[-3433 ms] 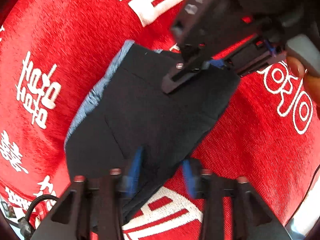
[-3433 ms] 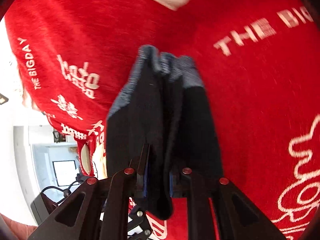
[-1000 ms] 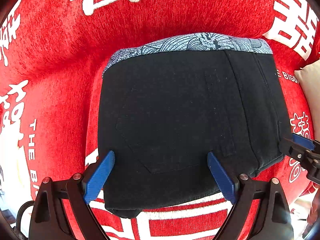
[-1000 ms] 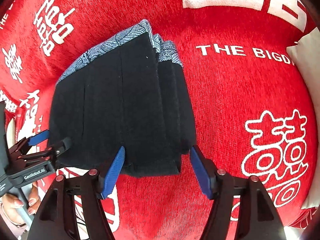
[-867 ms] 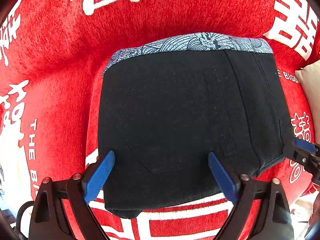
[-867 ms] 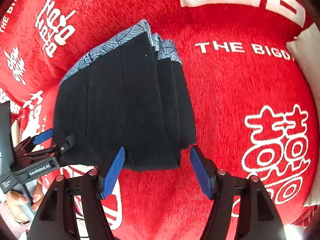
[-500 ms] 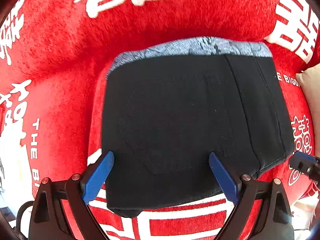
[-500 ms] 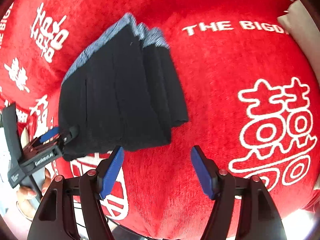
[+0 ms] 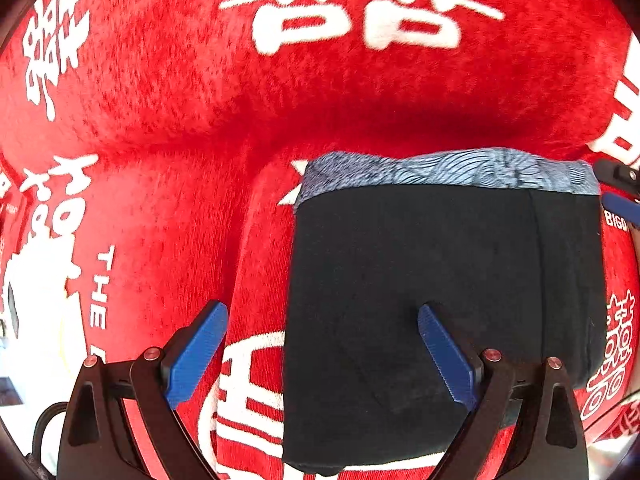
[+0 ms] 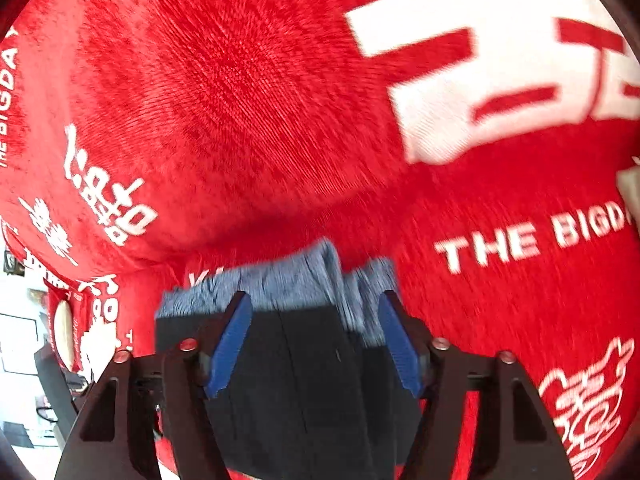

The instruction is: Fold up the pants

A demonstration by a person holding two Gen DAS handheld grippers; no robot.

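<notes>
We see the pants [image 9: 440, 300] folded into a compact black block w/ a blue-grey patterned band along the far edge, lying flat on a red cover [image 9: 320, 100] printed w/ white characters and "THE BIGDAY" text.

Our left claw [image 9: 322, 354] stands wide apart, holding nothing: its left blue pad [image 9: 196, 354] sits over bare red cover just beside the pants' left edge, the right pad over the black fabric.

Our right claw [image 10: 314, 344] is also spread, nothing pinched. It sits low over the pants [image 10: 296, 380], blue pads either side of the black panel near the patterned band; we can't tell if the pads touch the cloth, since this view is motion-blurred. In the left wrist view its tip [image 9: 620, 196] shows at the far right edge, next to the band's right corner.
</notes>
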